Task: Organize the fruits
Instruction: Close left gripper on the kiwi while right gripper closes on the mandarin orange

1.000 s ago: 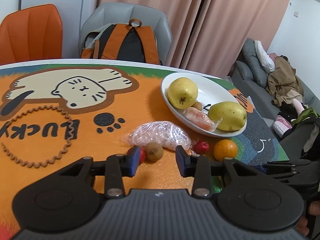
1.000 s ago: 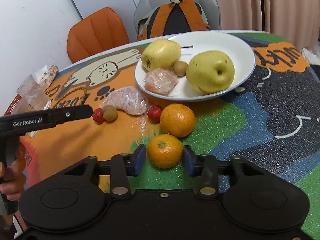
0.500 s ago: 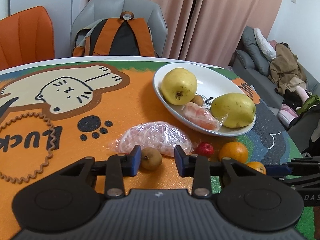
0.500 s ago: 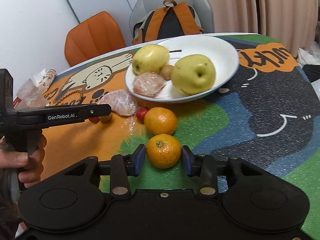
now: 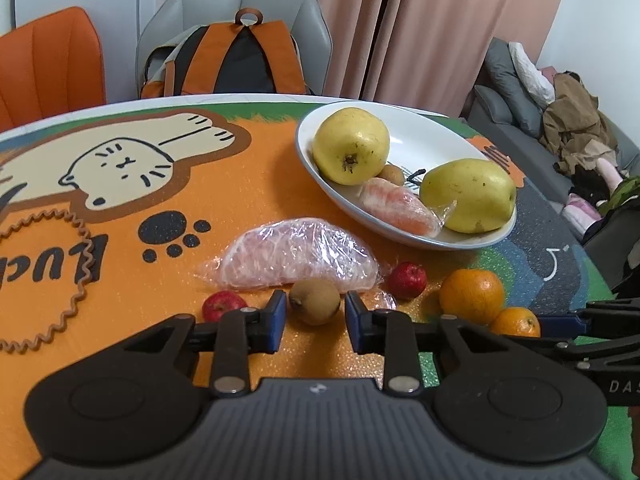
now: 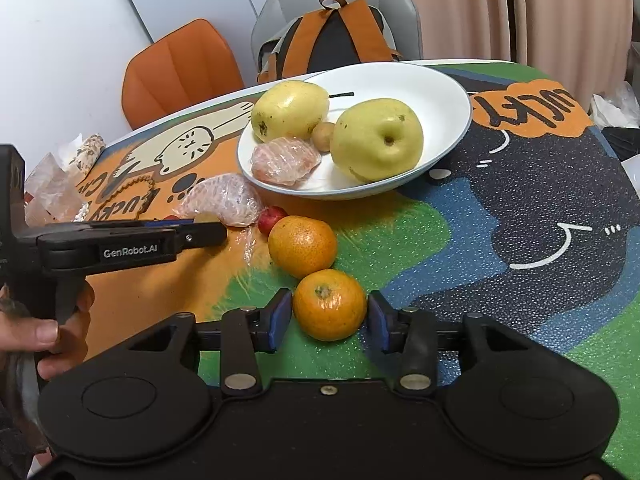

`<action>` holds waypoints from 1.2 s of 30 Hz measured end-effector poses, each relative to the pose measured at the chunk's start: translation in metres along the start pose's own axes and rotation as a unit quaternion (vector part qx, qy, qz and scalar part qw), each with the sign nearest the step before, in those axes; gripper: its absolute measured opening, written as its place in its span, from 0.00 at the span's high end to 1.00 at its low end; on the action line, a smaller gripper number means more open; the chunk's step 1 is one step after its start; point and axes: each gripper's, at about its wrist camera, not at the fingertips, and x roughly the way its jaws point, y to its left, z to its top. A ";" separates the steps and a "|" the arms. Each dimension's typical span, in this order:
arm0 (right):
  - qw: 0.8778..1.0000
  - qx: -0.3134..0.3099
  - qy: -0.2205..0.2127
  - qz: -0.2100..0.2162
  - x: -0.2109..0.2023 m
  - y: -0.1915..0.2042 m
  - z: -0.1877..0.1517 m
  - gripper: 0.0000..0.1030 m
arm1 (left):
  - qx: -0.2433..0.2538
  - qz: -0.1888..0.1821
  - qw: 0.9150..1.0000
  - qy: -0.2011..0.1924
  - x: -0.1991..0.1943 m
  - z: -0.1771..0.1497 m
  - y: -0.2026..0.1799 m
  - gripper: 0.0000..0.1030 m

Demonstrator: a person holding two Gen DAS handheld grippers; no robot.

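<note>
A small brown fruit [image 5: 315, 301] lies on the mat between the fingers of my left gripper [image 5: 315, 314]. The jaws are closing, with a thin gap still showing on each side. A small orange [image 6: 329, 304] sits on the green part of the mat between the pads of my right gripper [image 6: 328, 314]. Those jaws are opening and stand just off its skin. A white plate [image 5: 436, 140] holds two yellow pears [image 5: 351, 145], a wrapped peeled piece [image 5: 400, 208] and a brown fruit. A larger orange [image 6: 302, 246], two red fruits [image 5: 407, 279] and a wrapped segment [image 5: 296, 258] lie on the mat.
The round table wears a cartoon cat mat [image 5: 120, 160]. An orange chair [image 6: 180, 72] and a grey chair with a backpack [image 6: 336, 36] stand behind it. Crumpled wrappers [image 6: 56, 184] lie at the left edge. A hand [image 6: 52, 332] holds the left gripper's handle.
My left gripper came forward and down until the brown fruit sat between its fingers, and its jaws narrowed. The right gripper stayed put while its pads eased off the small orange.
</note>
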 end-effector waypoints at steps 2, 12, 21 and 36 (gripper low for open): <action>1.000 0.001 0.000 0.000 0.000 -0.001 0.001 0.61 | 0.002 0.002 1.000 -0.002 0.001 0.000 -0.002 0.71; 1.000 0.001 -0.011 0.007 -0.014 -0.002 0.001 0.63 | -0.007 -0.001 1.000 -0.014 -0.007 0.000 0.000 0.75; 0.999 0.005 -0.042 0.003 -0.030 -0.010 0.016 0.63 | 0.006 -0.023 0.999 -0.042 -0.032 0.013 -0.015 0.75; 0.997 0.008 -0.071 -0.009 -0.048 -0.028 0.041 0.63 | 0.039 -0.055 0.996 -0.060 -0.024 0.051 -0.055 0.75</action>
